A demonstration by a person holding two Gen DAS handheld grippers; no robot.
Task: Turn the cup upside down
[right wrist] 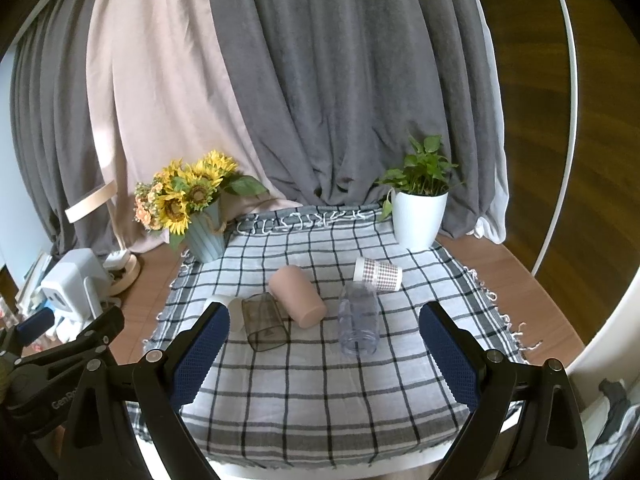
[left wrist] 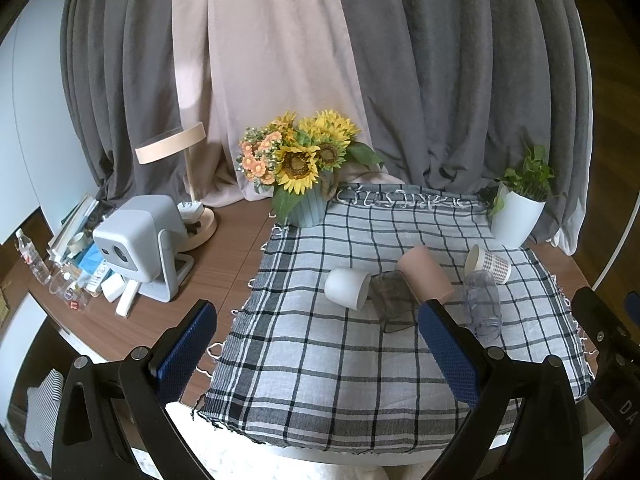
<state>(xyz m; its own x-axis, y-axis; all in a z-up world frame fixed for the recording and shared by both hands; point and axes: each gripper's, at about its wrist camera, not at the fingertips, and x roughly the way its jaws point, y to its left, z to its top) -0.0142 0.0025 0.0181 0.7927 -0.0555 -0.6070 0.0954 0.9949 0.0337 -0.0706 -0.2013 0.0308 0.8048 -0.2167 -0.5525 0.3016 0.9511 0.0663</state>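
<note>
Several cups lie on their sides on a checked cloth (left wrist: 320, 360): a white cup (left wrist: 346, 288), a smoky clear cup (left wrist: 394, 300), a pink cup (left wrist: 426, 278), a clear plastic cup (left wrist: 483, 306) and a patterned paper cup (left wrist: 489, 265). The right wrist view shows them too: white (right wrist: 224, 308), smoky (right wrist: 264, 320), pink (right wrist: 298, 296), clear (right wrist: 358, 318), paper (right wrist: 378, 274). My left gripper (left wrist: 316, 324) is open and empty, in front of the cups. My right gripper (right wrist: 324, 328) is open and empty, also short of them.
A sunflower vase (left wrist: 306, 208) and a white plant pot (left wrist: 516, 216) stand at the cloth's far corners. A lamp (left wrist: 188, 184), a projector (left wrist: 140, 240) and clutter sit on the wooden table to the left. Curtains hang behind.
</note>
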